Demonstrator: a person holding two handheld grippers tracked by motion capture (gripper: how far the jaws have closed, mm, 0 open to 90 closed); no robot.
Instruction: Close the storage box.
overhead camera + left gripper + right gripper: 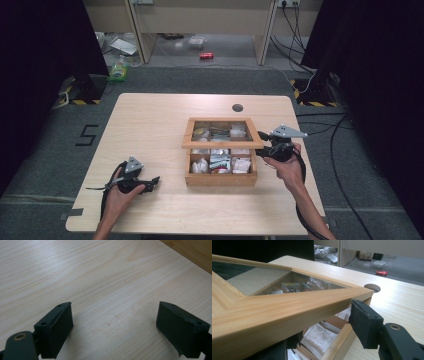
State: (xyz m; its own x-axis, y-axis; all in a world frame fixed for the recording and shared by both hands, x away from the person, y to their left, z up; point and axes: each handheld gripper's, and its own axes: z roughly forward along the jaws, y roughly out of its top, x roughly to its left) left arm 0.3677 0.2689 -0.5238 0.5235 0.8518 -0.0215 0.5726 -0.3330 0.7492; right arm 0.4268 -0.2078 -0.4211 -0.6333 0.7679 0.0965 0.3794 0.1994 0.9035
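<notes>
The wooden box (221, 172) was seen standing on the desk (150, 130), right of its middle, with packets (220, 164) laid in its compartments. Its glass-paned lid (222, 134) was found raised at the near edge, so that the front row of compartments lay exposed.

The right hand-held gripper (262, 145) was placed at the lid's near right corner. In the right gripper view the wooden frame (287, 310) was seen between the jaws, one pad (364, 323) standing just beside the frame's edge; whether that pad pressed on the wood could not be told, and the other jaw was largely hidden beneath the frame. The jaws were half parted, so a firm grip was not assured.

The left hand-held gripper (150, 184) was rested on the desk well apart from the box, its jaws (115, 325) somewhat parted over bare wood and nothing held.

Several risks were judged from this. If the lid was carried loosely, it could slip and drop shut, and the glass could be jarred. Since the box was not steadied by the other hand, it could be dragged or tipped by a pull on the lid. A packet could also be caught beneath a falling frame.
</notes>
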